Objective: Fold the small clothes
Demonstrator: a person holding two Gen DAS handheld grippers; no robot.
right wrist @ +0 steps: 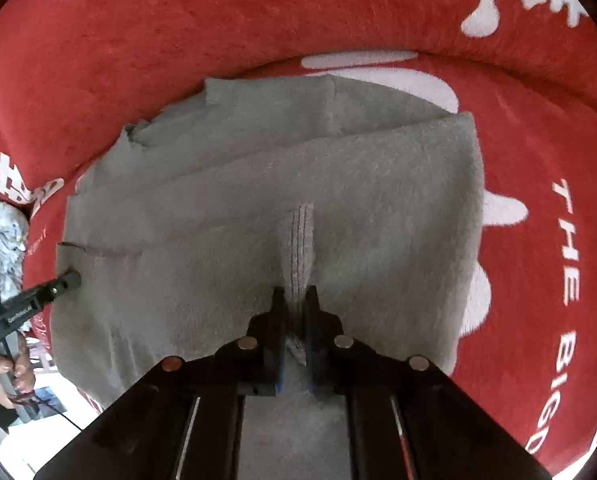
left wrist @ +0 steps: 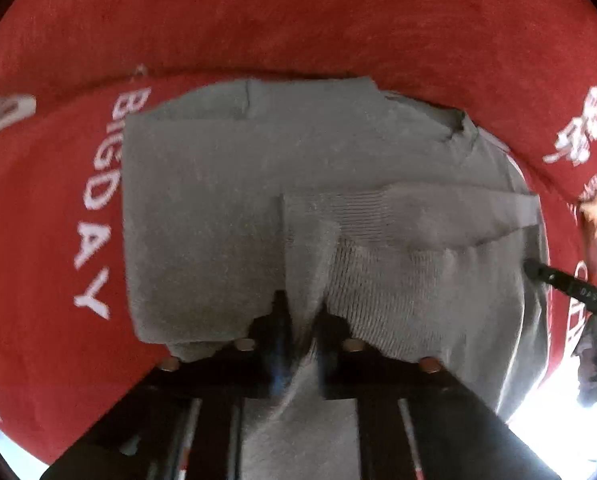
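On the red printed blanket (left wrist: pixel 306 20), the grey garment (left wrist: pixel 202 208) lies part-folded. Your left gripper (left wrist: pixel 298 304) and right gripper (right wrist: pixel 296 296) both pinch its near edge; the rest stretches away, so fold far-ward.

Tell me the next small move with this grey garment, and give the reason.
Probably lift both grippers together and carry the pinched edge away from you over the rest of the cloth. The left gripper and the right gripper each look shut on a ridge of the grey garment, which lies partly folded on the red blanket. With both sides gripped, an even lift should keep the fold straight.
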